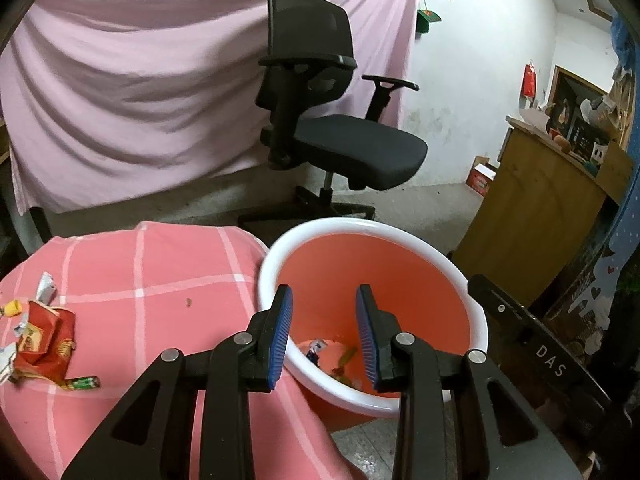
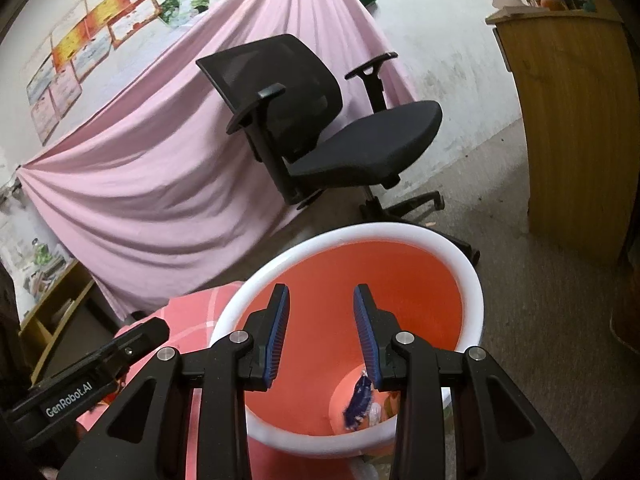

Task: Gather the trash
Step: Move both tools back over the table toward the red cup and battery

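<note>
An orange bin with a white rim [image 1: 372,224] [image 2: 400,232] stands against the edge of a table covered in pink checked cloth [image 1: 160,280]. My left gripper [image 1: 324,296] hangs open over the bin's mouth with nothing between its blue pads. My right gripper [image 2: 320,294] is open above the same bin, also empty. At the bin's bottom lie a blue-and-white wrapper [image 1: 318,350] [image 2: 362,400] and a green scrap [image 1: 346,356]. On the cloth at far left lie a crumpled red packet [image 1: 46,340], a green wrapper [image 1: 82,383], a yellow piece [image 1: 12,308] and white paper [image 1: 46,286].
A black office chair [image 1: 340,148] [image 2: 340,140] stands just behind the bin, before a hanging pink sheet [image 1: 140,80]. A wooden cabinet [image 1: 536,220] [image 2: 572,120] is to the right, with a red box [image 1: 480,180] on the floor near it.
</note>
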The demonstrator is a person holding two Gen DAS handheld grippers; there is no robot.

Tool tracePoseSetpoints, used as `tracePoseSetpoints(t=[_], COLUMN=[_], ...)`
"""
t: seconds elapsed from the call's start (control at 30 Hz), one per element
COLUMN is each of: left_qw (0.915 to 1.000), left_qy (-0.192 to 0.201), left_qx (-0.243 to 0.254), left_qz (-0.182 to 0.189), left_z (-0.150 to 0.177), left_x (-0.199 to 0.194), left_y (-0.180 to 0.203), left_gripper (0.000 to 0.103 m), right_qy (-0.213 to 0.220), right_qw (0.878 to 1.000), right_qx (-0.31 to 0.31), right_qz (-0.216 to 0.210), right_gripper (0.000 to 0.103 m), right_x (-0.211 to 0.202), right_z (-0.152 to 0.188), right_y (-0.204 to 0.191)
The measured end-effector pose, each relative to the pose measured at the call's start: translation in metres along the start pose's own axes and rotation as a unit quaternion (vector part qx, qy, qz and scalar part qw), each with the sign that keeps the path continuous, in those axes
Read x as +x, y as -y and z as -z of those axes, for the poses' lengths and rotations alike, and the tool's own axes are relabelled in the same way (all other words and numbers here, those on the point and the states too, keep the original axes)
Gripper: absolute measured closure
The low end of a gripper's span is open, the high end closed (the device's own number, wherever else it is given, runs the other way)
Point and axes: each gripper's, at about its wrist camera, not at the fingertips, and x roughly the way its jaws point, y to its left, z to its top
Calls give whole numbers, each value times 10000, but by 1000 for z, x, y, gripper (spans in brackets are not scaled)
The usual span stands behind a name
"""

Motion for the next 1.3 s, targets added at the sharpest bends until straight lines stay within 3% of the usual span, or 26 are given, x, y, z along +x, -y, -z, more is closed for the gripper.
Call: tracePoseSetpoints(t=[0.27, 0.7, 0.77, 0.8, 0.9, 0.93, 1.1, 1.17, 1.3], left_qw=[9989, 9886, 9863, 9842, 9783, 9770, 9681, 9643, 9536], left_qy=[408, 1271, 1397, 1499, 1773, 1823, 2085, 2172, 2430], left_qx=[-86, -223, -240, -260, -320, -334, -420, -471, -624], left_qz=[-191, -773, -846, -902, -1020, -1055, -1322, -1443, -1666], left_z=[-2, 10, 13, 16, 22, 24, 39, 46, 63], left_x=[-33, -108, -119, -126, -145, -149, -174, -182, -198], left_y=[-21, -72, -79, -83, -95, -99, -123, -135, -154], left_gripper=[70, 61, 53, 51, 50, 49, 38, 25, 6], right_qy=[424, 1141, 1255, 1293, 1429, 1500, 1706, 1786, 1884], right_qw=[9987, 9893, 9868, 9858, 9827, 9810, 9743, 9710, 9633], right_qx=[-221, -694, -781, -811, -859, -878, -1023, -1100, -1366], right_qz=[-148, -587, -661, -695, -805, -863, -1057, -1151, -1335], right_gripper=[70, 54, 51, 48, 22, 21, 8, 1, 0], right_x=[-12, -29, -31, -33, -35, -37, -43, -45, -47], right_z=[-3, 0, 2, 3, 6, 7, 15, 19, 27], right_y=[-19, -76, -86, -91, -101, -105, -124, -131, -149])
